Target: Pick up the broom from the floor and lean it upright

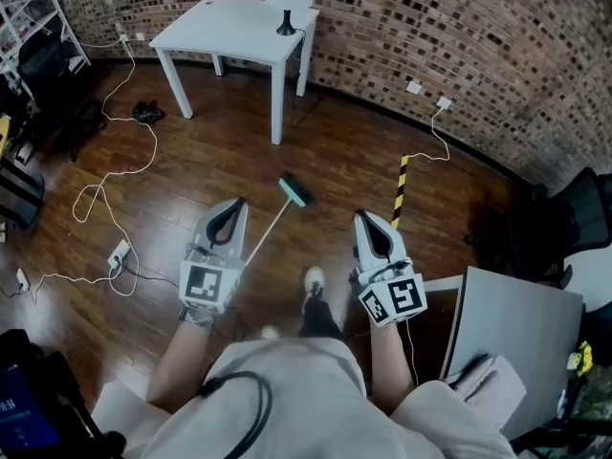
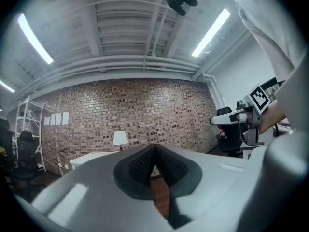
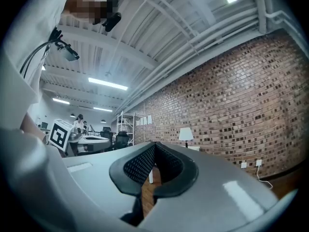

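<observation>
The broom (image 1: 274, 222) lies flat on the wooden floor (image 1: 344, 161), not yet lifted. Its green head (image 1: 296, 192) points toward 1 o'clock and its thin pale handle runs back toward 7 o'clock. The handle's near end shows just beside the left gripper (image 1: 232, 207), which sits at about 8 o'clock from the head. Whether the handle runs on beneath that gripper cannot be told.

The left gripper's jaws are pressed together with nothing between them, as its own view shows. The right gripper (image 1: 368, 220), at about 4 o'clock from the green head, is likewise closed and empty. Neither gripper touches the broom.

A shoe (image 1: 314, 280) of the person stands between the two grippers, at 6 o'clock from the head. A yellow-and-black striped bar (image 1: 400, 189) lies at 3 o'clock, near the right gripper's tip. At 9 o'clock a white cable (image 1: 115, 220) loops across the floor to a power strip (image 1: 119, 254).

Well off at 12 o'clock stands a white table (image 1: 229, 29) with a small lamp (image 1: 286, 22) on it (its shade is white). The table stands against a brick wall (image 1: 449, 27).
</observation>
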`<state>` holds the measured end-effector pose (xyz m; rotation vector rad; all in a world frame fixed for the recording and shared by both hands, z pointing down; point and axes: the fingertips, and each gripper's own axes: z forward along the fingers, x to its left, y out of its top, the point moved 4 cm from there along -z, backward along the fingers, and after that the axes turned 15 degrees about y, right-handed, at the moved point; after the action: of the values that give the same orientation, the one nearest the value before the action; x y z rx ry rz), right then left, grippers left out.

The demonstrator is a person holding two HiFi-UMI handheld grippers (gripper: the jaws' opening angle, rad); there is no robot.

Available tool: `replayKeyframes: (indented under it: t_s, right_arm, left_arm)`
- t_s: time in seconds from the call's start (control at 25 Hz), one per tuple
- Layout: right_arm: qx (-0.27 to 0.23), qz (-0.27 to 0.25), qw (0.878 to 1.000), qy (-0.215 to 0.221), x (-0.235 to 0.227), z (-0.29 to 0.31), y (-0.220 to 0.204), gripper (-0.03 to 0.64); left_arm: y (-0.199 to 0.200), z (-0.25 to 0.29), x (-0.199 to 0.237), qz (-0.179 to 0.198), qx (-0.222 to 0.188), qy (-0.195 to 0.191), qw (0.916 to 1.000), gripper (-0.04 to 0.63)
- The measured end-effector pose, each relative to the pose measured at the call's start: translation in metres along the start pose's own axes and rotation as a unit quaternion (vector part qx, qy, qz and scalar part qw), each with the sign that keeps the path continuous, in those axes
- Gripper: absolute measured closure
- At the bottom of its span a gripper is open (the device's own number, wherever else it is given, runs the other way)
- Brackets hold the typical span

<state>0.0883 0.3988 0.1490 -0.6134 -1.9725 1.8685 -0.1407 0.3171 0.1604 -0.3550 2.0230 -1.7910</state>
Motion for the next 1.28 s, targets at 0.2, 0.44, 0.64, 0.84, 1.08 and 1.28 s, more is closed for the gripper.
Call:
replayKeyframes:
  t_s: [0.2, 0.44, 0.64, 0.84, 1.08, 1.28]
  right_arm:
    - [0.004, 0.004, 1.0, 0.017, -0.045, 0.022, -0.006, 0.604]
    - [0.01, 0.008, 0.999, 0.047, -0.116, 0.053, -0.004, 0.604]
    - [0.008, -0.013, 0.997, 0.079, -0.167, 0.09, 0.005, 0.604]
    - [0.006, -0.017, 0.995, 0.1, -0.204, 0.114, 0.008, 0.604]
    - [0.006, -0.003, 0.995, 0.103, -0.224, 0.138, -0.001, 0.604]
    - [-0.006, 0.003, 0.996, 0.088, -0.225, 0.157, -0.003, 0.604]
  left_arm:
    - [-0.008, 0.043, -0.004, 0.004, 0.006, 0.016, 0.9998, 0.594]
    - [0.005, 0.111, -0.013, 0.001, 0.004, 0.05, 0.9988, 0.594]
    - [0.003, 0.158, -0.015, 0.004, 0.016, 0.077, 0.9969, 0.595]
    - [-0.009, 0.193, -0.02, 0.002, 0.024, 0.092, 0.9955, 0.594]
    - [-0.018, 0.21, -0.003, 0.005, 0.038, 0.102, 0.994, 0.594]
    - [-0.025, 0.216, 0.022, 0.007, 0.04, 0.106, 0.9935, 0.594]
